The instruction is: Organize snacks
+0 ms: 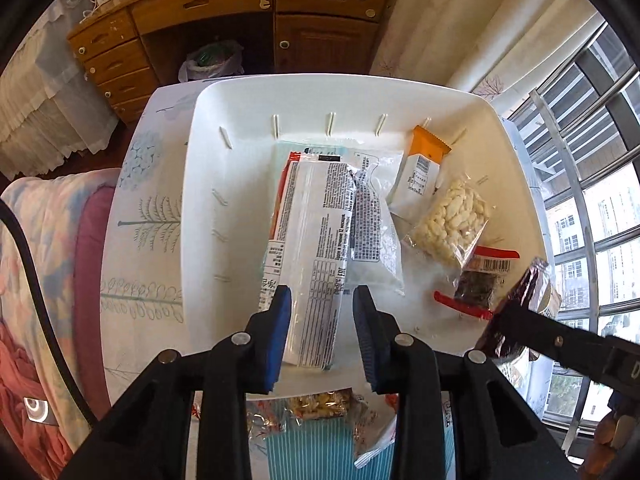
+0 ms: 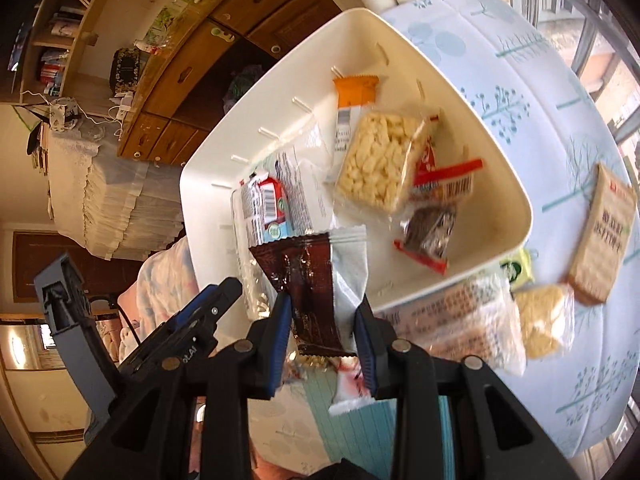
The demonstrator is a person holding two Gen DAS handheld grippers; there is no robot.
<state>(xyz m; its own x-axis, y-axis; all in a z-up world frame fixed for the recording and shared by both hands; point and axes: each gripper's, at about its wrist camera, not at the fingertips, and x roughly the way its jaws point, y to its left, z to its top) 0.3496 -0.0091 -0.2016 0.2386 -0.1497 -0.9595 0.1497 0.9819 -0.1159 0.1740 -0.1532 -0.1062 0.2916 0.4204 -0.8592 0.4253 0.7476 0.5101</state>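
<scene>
A: What is your left gripper (image 1: 320,300) doing?

B: Its jaws are clenched on the long white packet (image 1: 310,240), which hangs over the white tray (image 1: 208,152). You can see dense small print, a nutrition table and "EAC" on the wrapper, but the brand is out of sight.

A: What lies in the tray, from left to right?

B: In the left wrist view, a clear bag (image 1: 376,216) with a printed label lies under your packet. Next comes an orange-topped sachet (image 1: 424,160) with a barcode, then a clear pack of pale puffed pieces (image 1: 452,220), then a red-edged wrapper (image 1: 480,280) with a barcode.

A: And your right gripper (image 2: 322,322)?

B: Its jaws are grasping a dark brown wrapper (image 2: 312,280) above the tray's near edge. I can't read its print.

A: What is still on the surface (image 2: 520,80)?

B: To the right of the tray lie a tan box (image 2: 602,240) with Chinese characters, a small green packet (image 2: 520,270) and more clear packs.
</scene>
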